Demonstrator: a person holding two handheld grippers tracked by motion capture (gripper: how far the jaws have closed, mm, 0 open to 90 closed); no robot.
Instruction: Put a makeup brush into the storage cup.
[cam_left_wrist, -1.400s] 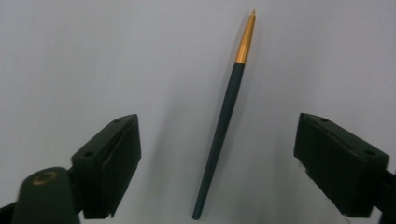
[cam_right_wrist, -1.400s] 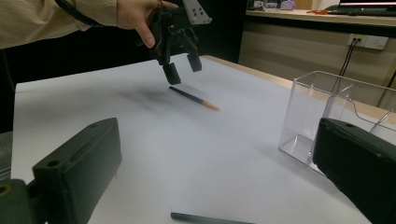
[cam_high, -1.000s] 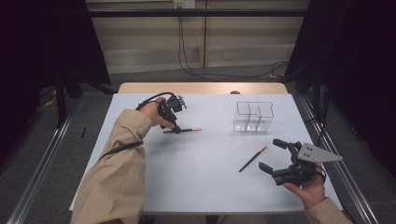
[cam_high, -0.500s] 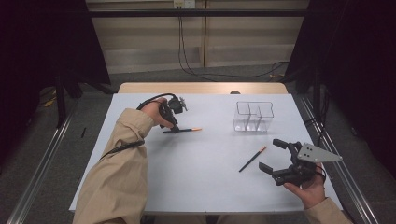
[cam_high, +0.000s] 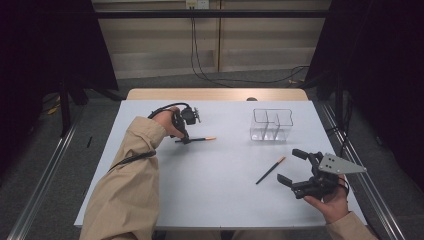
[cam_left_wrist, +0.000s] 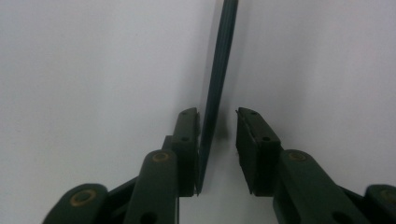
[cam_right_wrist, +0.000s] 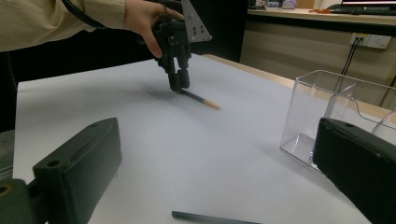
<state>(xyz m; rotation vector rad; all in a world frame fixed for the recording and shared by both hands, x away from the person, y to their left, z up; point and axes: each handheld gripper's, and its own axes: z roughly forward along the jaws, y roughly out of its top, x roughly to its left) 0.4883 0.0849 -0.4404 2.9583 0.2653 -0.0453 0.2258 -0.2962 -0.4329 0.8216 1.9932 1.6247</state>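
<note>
The left gripper (cam_high: 186, 140) points down at a dark pencil (cam_high: 197, 139) lying on the white table (cam_high: 220, 200). Its jaws have just been closing: the pencil stands between them, against one pad, with a gap at the other. The right gripper (cam_high: 299, 167) is held wide open, gripping nothing, near a second pencil (cam_high: 270, 170) and a clear plastic box (cam_high: 271, 124). No writing can be read anywhere.

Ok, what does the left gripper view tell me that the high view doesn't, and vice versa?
Left gripper view: the left claw has just been closing, the dark pencil between its jaws, against one pad, a gap at the other. High view: a second pencil, the clear organizer and the open right claw. Both: the first pencil on the white table.
</note>
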